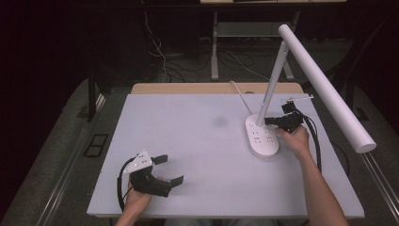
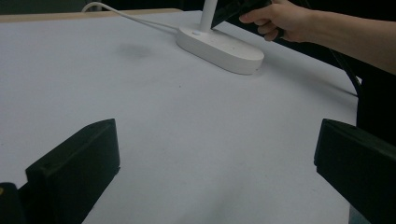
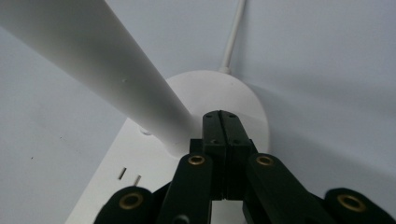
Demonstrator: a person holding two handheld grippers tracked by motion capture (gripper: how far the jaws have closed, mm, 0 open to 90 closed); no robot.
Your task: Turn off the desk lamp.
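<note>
A white desk lamp stands at the right of the table, with an oval base [image 1: 261, 137] carrying sockets, a slanted stem [image 1: 272, 82] and a long tube head [image 1: 324, 84]. My right gripper [image 1: 269, 121] is shut with nothing in it, its tips over the base beside the foot of the stem. In the right gripper view the jaws [image 3: 221, 122] are pressed together just above the base [image 3: 219, 93], next to the stem [image 3: 93, 60]. My left gripper [image 1: 168, 169] rests open at the table's near left. Its jaws stand wide apart in the left gripper view, facing the lamp base [image 2: 219, 46].
The lamp's white cord [image 1: 240, 96] runs from the base toward the table's far edge. The white table top [image 1: 197, 141] has a faint grey smudge [image 1: 219, 121] near its middle. Cables and table legs lie on the dark floor behind.
</note>
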